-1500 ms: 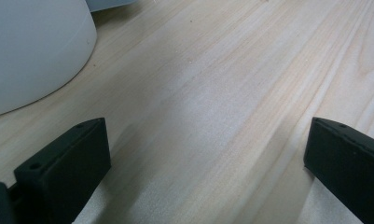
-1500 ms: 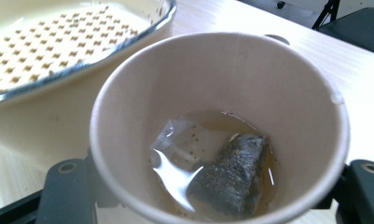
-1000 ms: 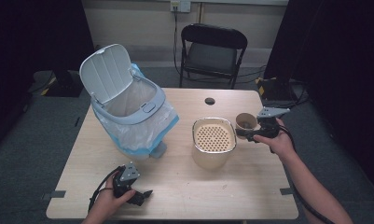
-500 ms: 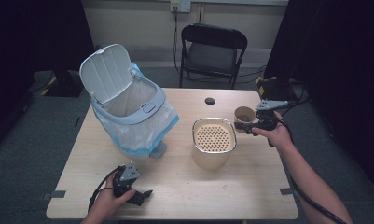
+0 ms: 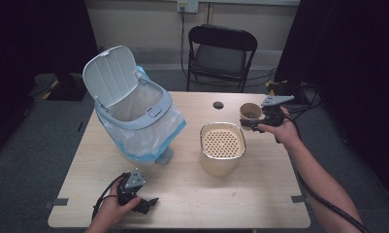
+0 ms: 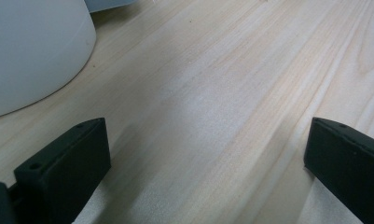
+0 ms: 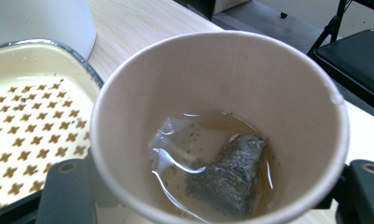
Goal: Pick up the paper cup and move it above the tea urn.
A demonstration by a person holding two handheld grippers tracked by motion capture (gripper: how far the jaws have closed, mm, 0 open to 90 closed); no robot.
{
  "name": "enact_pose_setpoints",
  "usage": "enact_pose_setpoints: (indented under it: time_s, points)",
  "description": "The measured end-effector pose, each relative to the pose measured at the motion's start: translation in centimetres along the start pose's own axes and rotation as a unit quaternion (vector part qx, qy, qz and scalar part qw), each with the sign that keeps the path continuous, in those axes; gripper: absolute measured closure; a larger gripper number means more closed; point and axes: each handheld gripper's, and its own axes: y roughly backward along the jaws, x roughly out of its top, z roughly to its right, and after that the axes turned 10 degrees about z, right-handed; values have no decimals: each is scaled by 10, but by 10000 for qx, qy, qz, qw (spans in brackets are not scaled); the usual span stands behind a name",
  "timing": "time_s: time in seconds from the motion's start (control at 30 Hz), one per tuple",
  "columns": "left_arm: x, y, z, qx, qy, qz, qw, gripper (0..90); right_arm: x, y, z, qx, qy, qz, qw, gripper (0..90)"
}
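Pale wood table [image 5: 192, 204]; no readable writing or brand on anything. Largest: grey-white pedal bin [image 5: 134, 114], lid up, w/ clear-blue liner, far left. Cream container w/ perforated strainer top [image 5: 222, 143] at centre. Paper cup [image 5: 250, 112] just right of it, lifted off the table, clamped in right gripper [image 5: 254, 122]; wet tea bag [image 7: 231, 175] + a little tea inside. Left gripper [image 5: 151, 202] rests near front edge, jaws wide, nothing between.
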Motion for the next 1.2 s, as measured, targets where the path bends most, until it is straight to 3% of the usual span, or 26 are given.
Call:
enact_pose_setpoints:
  time_s: [0.3, 0.5, 0.7, 0.83, 1.0, 1.2]
  points:
    - [0, 0, 0, -4, -2, -9, 10000, 0, 10, -16, 6, 57, 85, 62, 9999, 270]
    - [0, 0, 0, -4, -4, 4, 10000, 0, 21, -21, 2, 60, 314, 104, 9994, 272]
    - [0, 0, 0, -3, -3, 4, 10000, 0, 32, -18, 0, 66, 456, 156, 9988, 272]
    - [0, 0, 0, -1, 0, 6, 10000, 0, 39, -14, -5, 28, 681, 196, 9975, 272]
    - [0, 0, 0, 1, 2, 8, 10000, 0, 46, -7, -10, 13, 746, 311, 9967, 273]
    - [0, 0, 0, -4, -8, 2, 10000, 0, 50, -1, -19, -138, 1119, 379, 9929, 274]
